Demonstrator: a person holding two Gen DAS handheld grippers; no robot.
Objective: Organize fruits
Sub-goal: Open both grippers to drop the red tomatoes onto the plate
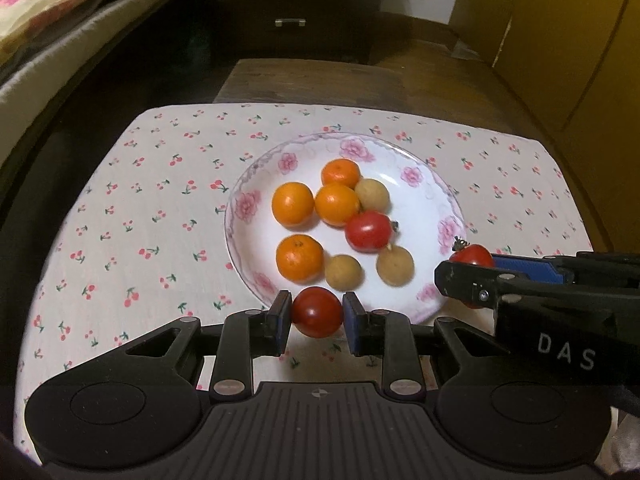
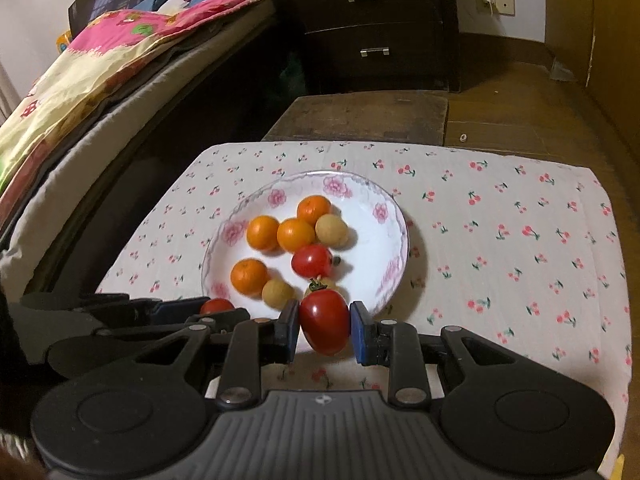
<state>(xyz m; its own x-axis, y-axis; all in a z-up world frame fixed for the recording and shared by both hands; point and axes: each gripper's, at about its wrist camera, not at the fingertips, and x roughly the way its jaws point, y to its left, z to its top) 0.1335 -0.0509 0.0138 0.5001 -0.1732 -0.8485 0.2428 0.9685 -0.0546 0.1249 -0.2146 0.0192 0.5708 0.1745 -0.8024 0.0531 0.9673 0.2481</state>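
Bedroom setting: a low table under a white cloth printed with small red cherries [image 1: 132, 216], a dark wooden drawer chest [image 2: 376, 28] at the far wall, and a bed with pink and yellow bedding [image 2: 100, 64] on the left. Legible writing: white letters "DAS" on the right gripper's black body, seen in the left wrist view. On the cloth stands one white round plate with pink flower rim [image 1: 436, 196]. Contents, counted: four small orange citrus fruits [image 1: 293, 204], three tan round fruits [image 1: 372, 194], one red cherry tomato on the plate [image 1: 368, 231]. Left gripper [image 1: 317, 313]: held level at the plate's near rim, blue-padded fingers closed on a dark red cherry tomato [image 1: 317, 312]. Right gripper [image 2: 325, 327]: level at the plate's near right edge, entering the left view from the right, fingers clamped on a red cherry tomato with a green stem [image 2: 324, 326].
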